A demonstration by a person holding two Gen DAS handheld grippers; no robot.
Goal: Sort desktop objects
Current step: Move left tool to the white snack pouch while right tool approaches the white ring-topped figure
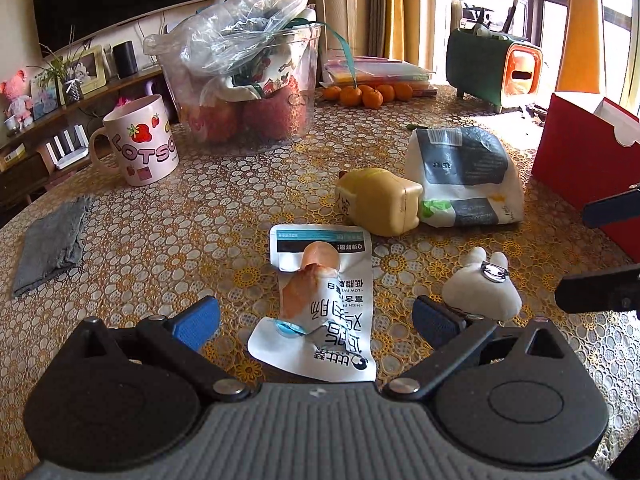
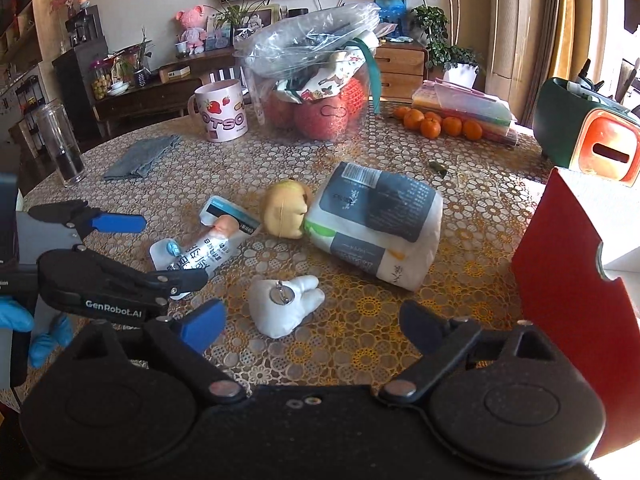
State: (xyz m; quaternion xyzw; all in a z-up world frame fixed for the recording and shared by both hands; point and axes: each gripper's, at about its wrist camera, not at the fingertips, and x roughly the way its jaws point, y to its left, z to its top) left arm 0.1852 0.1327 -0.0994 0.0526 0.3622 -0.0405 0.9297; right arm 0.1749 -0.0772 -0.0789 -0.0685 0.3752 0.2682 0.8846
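Note:
On the patterned table, a crumpled white snack packet (image 1: 320, 308) lies between the blue pads of my left gripper (image 1: 316, 320). The jaws are wide and do not touch it. A white plush rabbit (image 2: 284, 304) with a metal ring lies just ahead of my right gripper (image 2: 314, 326), which is open and holds nothing. Farther back, a yellow toast plush (image 1: 380, 202) leans against a tissue pack (image 1: 464, 176). The right wrist view shows the left gripper (image 2: 172, 248) over the packet (image 2: 208, 248). The right gripper (image 1: 572, 252) enters the left wrist view at the right edge.
A red box (image 2: 568, 264) stands at the right. At the back are a pink mug (image 1: 138, 144), a clear tub (image 1: 248, 92) of apples under a plastic bag, tangerines (image 1: 368, 94) and a green and orange holder (image 1: 496, 68). A grey cloth (image 1: 50, 244) and a glass tumbler (image 2: 62, 144) sit left.

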